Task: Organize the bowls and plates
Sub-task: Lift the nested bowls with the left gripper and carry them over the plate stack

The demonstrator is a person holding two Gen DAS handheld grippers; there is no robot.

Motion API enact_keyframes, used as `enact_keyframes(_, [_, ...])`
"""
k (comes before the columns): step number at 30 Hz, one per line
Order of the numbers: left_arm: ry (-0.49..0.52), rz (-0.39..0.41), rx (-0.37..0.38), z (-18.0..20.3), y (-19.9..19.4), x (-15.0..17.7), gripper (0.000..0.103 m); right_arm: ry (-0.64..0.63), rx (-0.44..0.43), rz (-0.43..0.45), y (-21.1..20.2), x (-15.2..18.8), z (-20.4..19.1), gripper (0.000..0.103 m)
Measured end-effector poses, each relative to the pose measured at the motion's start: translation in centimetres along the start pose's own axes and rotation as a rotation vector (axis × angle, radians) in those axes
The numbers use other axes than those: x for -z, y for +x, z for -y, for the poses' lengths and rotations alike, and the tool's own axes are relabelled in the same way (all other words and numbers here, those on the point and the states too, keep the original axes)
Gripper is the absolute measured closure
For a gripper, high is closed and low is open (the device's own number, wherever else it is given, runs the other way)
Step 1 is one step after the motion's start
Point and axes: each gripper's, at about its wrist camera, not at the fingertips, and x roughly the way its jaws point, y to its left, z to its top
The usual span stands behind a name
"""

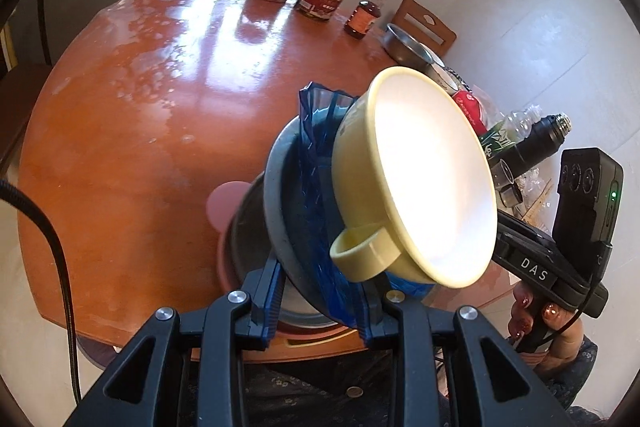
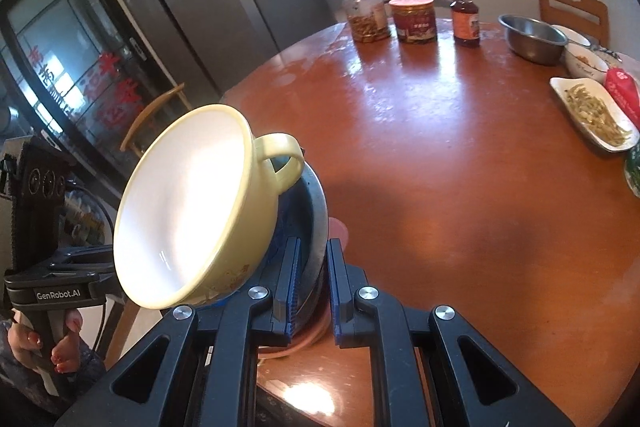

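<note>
**Stack carried tilted over the table's near edge**

Yellow handled bowl (image 1: 416, 179), glossy white inside, leans on a blue ribbed plastic dish (image 1: 316, 155) nested in a grey metal plate (image 1: 276, 195); left gripper (image 1: 316, 311) pinches the stack's rim, right gripper (image 2: 312, 287) pinches the opposite rim, likely sharing the load; stack hangs above the worn brown round table (image 2: 440, 167), a pink plate (image 1: 222, 203) beneath; jars and a steel basin (image 2: 532, 39) along the far edge.
</note>
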Motion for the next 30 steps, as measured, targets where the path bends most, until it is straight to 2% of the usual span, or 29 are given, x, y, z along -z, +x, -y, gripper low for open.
enact_keyframes(10, [-0.015, -0.037, 0.010, -1.9, 0.8, 1.4, 0.072, 0.001, 0.009, -0.033, 1.4, 0.8, -1.0, 0.090])
enact_keyframes(30, [0.014, -0.061, -0.018, -1.6, 1.9, 2.4, 0.072, 0.007, 0.037, -0.066, 1.9, 2.8, -0.8, 0.090])
